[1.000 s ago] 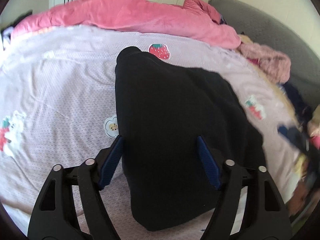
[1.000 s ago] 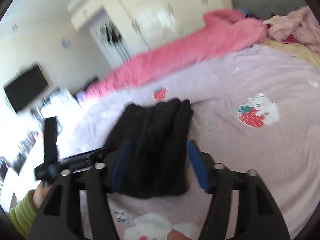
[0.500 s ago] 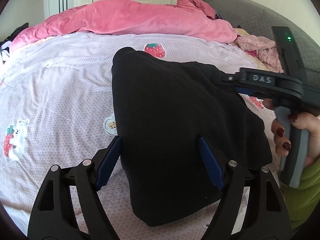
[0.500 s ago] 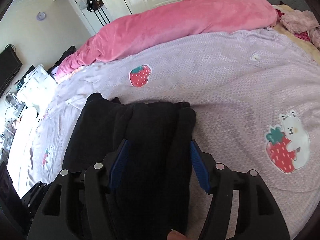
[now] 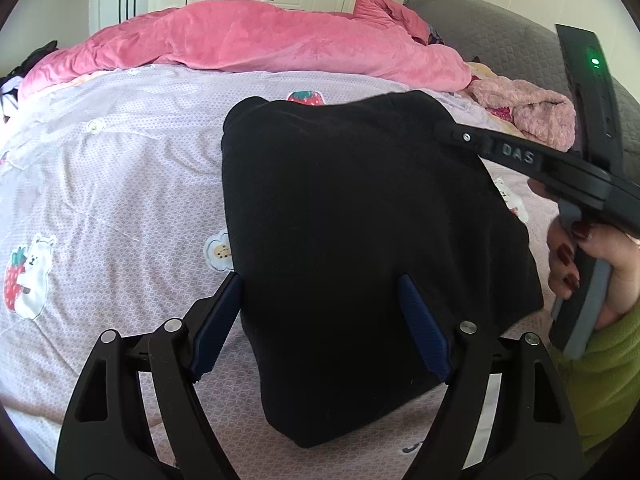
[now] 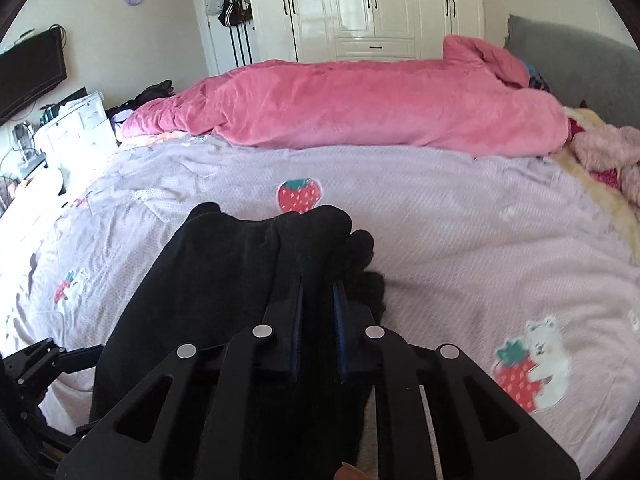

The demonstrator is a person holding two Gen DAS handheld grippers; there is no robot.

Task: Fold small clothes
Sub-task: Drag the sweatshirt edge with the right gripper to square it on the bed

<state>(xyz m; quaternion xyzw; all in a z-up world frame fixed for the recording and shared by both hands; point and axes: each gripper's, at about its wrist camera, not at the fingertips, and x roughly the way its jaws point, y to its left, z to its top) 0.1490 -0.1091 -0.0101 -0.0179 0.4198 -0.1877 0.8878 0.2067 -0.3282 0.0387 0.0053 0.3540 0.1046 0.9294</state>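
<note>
A black garment (image 5: pixel 352 240) lies folded on the lilac bedsheet (image 5: pixel 104 184). My left gripper (image 5: pixel 320 320) is open, its blue-padded fingers straddling the garment's near end. My right gripper (image 6: pixel 318 296) is shut on a bunched fold of the black garment (image 6: pixel 224 280) along its right edge. In the left wrist view the right gripper's black body (image 5: pixel 520 160) reaches in from the right onto the garment's far right corner.
A pink duvet (image 6: pixel 360 104) is heaped along the far side of the bed. A pink fluffy garment (image 5: pixel 528 112) and a grey headboard (image 5: pixel 500 40) are at the right. White wardrobes (image 6: pixel 380 4) stand behind. The sheet has strawberry and bear prints.
My right gripper has closed from open onto the garment's right edge, bunching the fabric. My left gripper has stayed open over the near end.
</note>
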